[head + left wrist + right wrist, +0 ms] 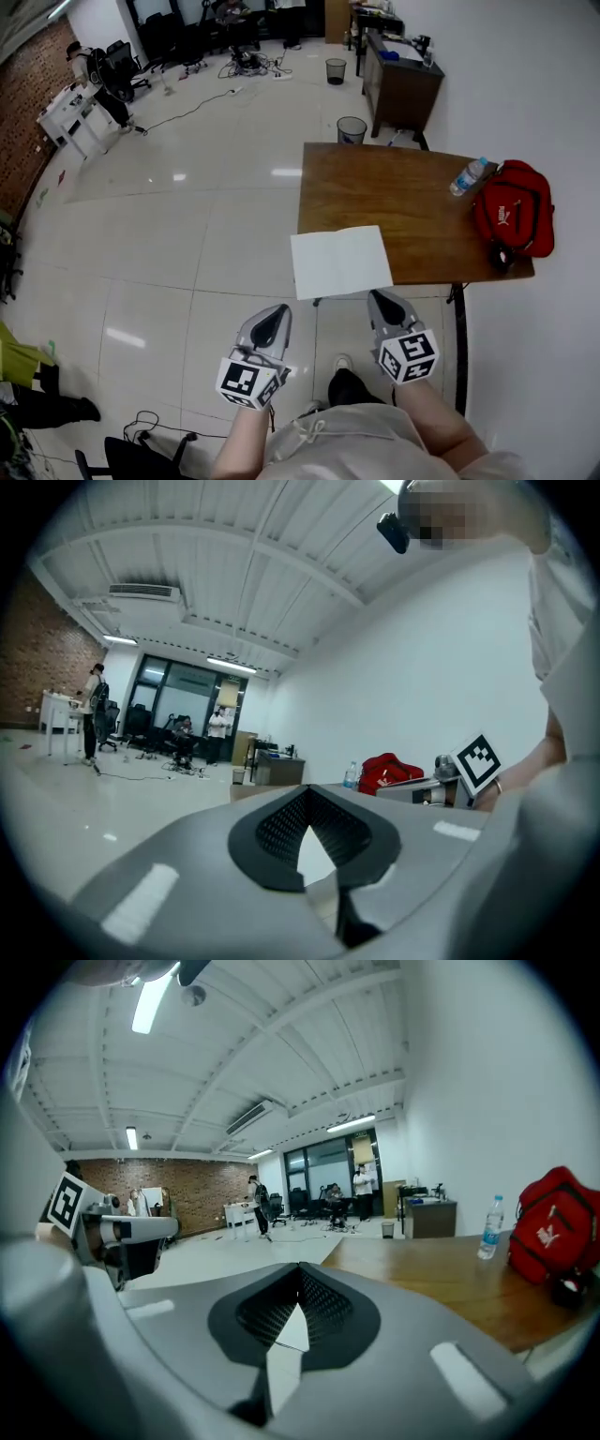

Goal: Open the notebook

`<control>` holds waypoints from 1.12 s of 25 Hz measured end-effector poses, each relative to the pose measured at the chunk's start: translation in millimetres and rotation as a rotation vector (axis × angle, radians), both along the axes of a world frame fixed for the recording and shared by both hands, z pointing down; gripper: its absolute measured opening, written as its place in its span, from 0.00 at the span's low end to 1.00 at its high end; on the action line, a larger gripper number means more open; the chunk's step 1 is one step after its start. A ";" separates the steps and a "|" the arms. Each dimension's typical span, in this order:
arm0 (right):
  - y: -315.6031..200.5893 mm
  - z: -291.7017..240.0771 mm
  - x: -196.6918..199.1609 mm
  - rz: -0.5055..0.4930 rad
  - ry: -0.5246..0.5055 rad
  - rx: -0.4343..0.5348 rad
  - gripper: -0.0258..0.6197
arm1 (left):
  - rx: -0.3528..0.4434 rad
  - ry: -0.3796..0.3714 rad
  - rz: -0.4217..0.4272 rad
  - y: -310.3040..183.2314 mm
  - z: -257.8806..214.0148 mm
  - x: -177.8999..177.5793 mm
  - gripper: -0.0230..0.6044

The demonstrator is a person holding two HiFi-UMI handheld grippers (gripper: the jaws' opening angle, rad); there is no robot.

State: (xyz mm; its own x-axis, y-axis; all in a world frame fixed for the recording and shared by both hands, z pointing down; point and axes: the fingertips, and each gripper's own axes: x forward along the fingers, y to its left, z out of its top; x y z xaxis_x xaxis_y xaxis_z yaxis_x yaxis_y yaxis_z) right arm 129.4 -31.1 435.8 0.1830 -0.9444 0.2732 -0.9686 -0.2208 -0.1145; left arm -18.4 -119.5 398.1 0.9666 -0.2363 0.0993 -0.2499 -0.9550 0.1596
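notebook (340,262) lies flat on the desk (394,202), at the desk's near-left corner, white face up; its near edge hangs past the desk's near edge and its left edge sits slightly past the desk's left edge. can't tell if that white face is cover or page

left gripper (277,311) is off the desk, in front of its near edge and left of the notebook corner, not touching anything. left gripper view: jaws pressed together at the tips (305,797), nothing between them, only a small triangular gap behind the tips

right gripper (379,299) is also off the desk, just in front of its near edge, tips close to the notebook's near-right corner but apart from it. right gripper view: jaws closed tip to tip (298,1274), nothing pinched

both grippers are held low by the person's body with their marker cubes toward the camera, well apart from each other

rest of the desk: water bottle (468,176) upright near the desk's far-right side, red bag (514,211) just beside it at the desk's right edge. Middle of the desk is bare wood

beyond the desk's far-left corner: a mesh bin (352,129) on the floor, and a dark cabinet (401,84) behind it by the wall
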 end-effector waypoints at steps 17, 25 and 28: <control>112.3 -33.7 -59.0 0.124 0.074 0.065 0.05 | 0.109 0.092 0.167 113.2 -64.6 -64.0 0.05; 119.7 -40.7 -65.2 0.079 0.032 0.085 0.05 | 0.084 0.095 0.086 107.6 -59.0 -55.1 0.05; 122.7 -48.7 -68.5 0.063 0.059 0.102 0.05 | 0.082 0.091 0.088 115.6 -58.1 -48.5 0.05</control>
